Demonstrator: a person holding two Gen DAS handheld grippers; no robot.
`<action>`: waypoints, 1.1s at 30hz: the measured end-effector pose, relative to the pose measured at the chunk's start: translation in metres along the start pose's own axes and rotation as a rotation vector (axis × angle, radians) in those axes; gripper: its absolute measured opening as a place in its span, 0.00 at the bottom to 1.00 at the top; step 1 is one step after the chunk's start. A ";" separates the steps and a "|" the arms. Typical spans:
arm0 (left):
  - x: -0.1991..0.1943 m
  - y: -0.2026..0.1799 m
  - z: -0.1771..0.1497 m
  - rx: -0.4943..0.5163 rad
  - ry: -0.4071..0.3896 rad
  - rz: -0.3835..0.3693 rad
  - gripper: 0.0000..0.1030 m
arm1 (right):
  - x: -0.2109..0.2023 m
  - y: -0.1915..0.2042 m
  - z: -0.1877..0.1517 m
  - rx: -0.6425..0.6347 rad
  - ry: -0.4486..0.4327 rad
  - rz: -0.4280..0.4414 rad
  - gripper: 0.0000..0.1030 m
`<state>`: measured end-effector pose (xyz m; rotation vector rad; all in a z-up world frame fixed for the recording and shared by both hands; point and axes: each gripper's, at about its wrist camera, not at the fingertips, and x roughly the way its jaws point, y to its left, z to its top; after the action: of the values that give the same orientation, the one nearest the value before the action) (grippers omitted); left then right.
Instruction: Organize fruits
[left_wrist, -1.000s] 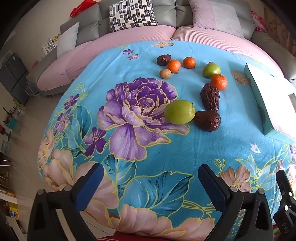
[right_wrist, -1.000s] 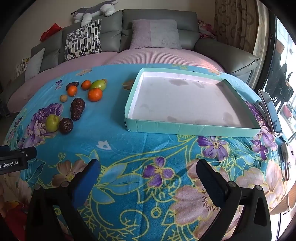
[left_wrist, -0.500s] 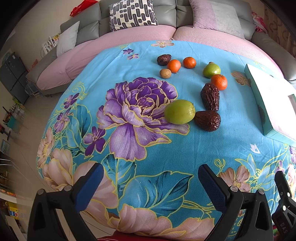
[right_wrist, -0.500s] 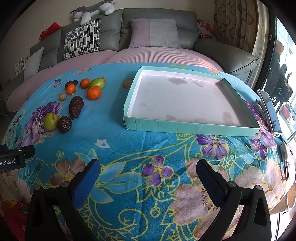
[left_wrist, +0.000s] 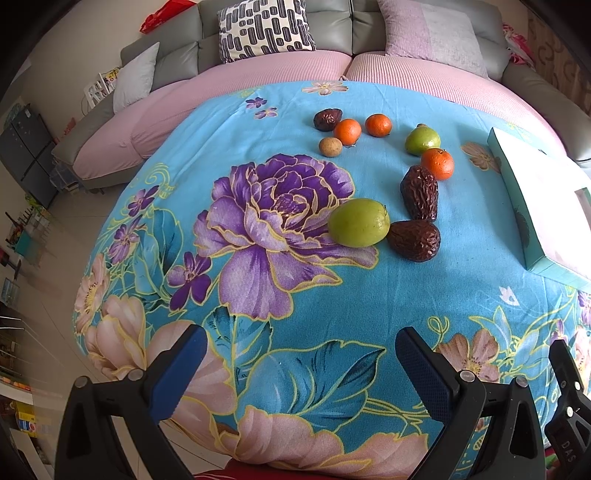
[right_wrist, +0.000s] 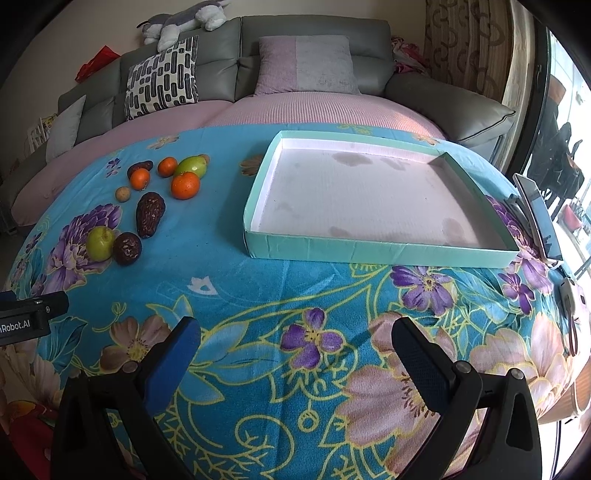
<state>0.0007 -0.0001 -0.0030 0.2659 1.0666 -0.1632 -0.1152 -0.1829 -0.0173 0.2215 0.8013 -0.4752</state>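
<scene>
Room: a grey sofa (right_wrist: 314, 33) with pink seat covers curves behind a table spread with a blue flowered cloth (left_wrist: 258, 122).
Fruit: nine pieces lie on the cloth left of the tray, none inside it.
Near pair: a green fruit (left_wrist: 358, 222) lies with its long axis across the left view, touching a dark wrinkled fruit (left_wrist: 415, 240) on its right.
Long dark fruit: (left_wrist: 420, 192) its long axis runs away from the camera, narrow end farthest, close to an orange (left_wrist: 437, 163).
Far group: a second green fruit (left_wrist: 422, 139), two oranges (left_wrist: 347, 131) (left_wrist: 378, 124), a small dark fruit (left_wrist: 327, 119) and a small brown round fruit (left_wrist: 330, 146).
Tray: the shallow teal tray (right_wrist: 369, 253) has nothing in it.
Left gripper: (left_wrist: 300, 363) spread wide, holding nothing, at the near edge.
Right gripper: (right_wrist: 295, 352) spread wide, holding nothing, in front of the tray.
</scene>
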 end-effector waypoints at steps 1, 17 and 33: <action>0.000 0.000 0.000 0.000 0.003 -0.001 1.00 | 0.001 0.000 0.000 0.003 0.002 0.002 1.00; 0.006 -0.018 0.049 0.091 -0.028 0.063 1.00 | 0.022 -0.006 0.033 0.045 0.062 0.080 1.00; 0.002 0.007 0.141 -0.144 -0.215 -0.069 1.00 | 0.039 0.030 0.137 -0.023 -0.095 0.181 1.00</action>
<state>0.1224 -0.0352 0.0604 0.0797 0.8694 -0.1716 0.0101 -0.2193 0.0477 0.2458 0.6863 -0.3031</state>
